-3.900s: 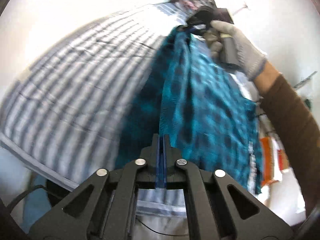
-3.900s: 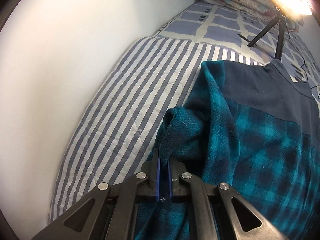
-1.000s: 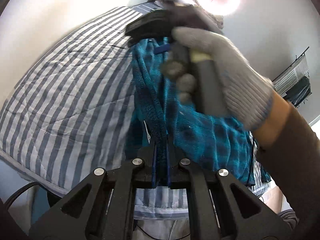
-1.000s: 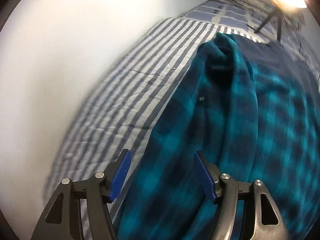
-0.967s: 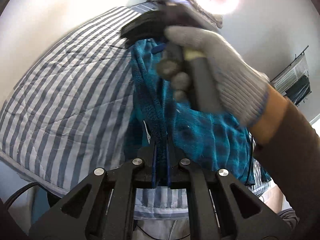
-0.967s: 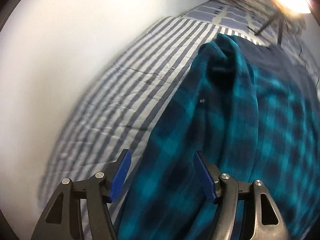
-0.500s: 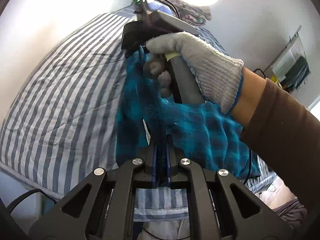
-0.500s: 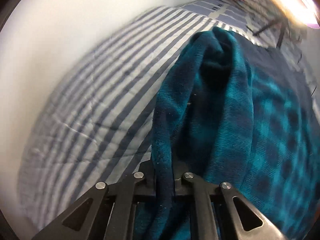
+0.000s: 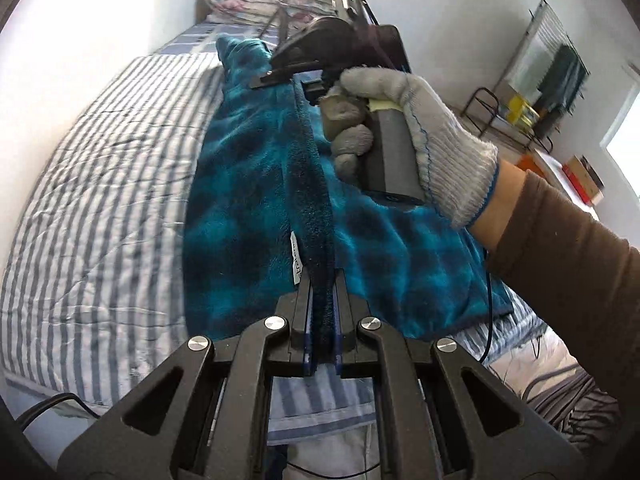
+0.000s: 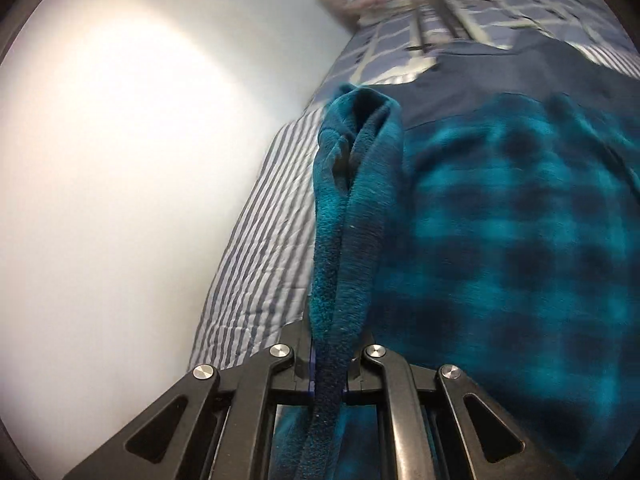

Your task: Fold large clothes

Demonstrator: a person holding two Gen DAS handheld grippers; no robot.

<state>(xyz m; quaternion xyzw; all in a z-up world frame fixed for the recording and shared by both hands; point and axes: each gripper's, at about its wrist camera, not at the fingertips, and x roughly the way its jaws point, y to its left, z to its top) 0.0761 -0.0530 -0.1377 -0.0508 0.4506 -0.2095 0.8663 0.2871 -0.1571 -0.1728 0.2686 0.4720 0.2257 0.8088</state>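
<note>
A fuzzy teal-and-navy plaid fleece garment (image 9: 256, 184) is clamped along its folded edge by the left gripper (image 9: 321, 320) and the right gripper (image 10: 329, 364).

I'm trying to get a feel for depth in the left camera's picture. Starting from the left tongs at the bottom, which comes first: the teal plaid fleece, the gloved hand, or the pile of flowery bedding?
1. The teal plaid fleece: clamped in the left tongs.
2. The gloved hand: further up, to the right.
3. The flowery bedding: at the bed's far end, top.
</note>
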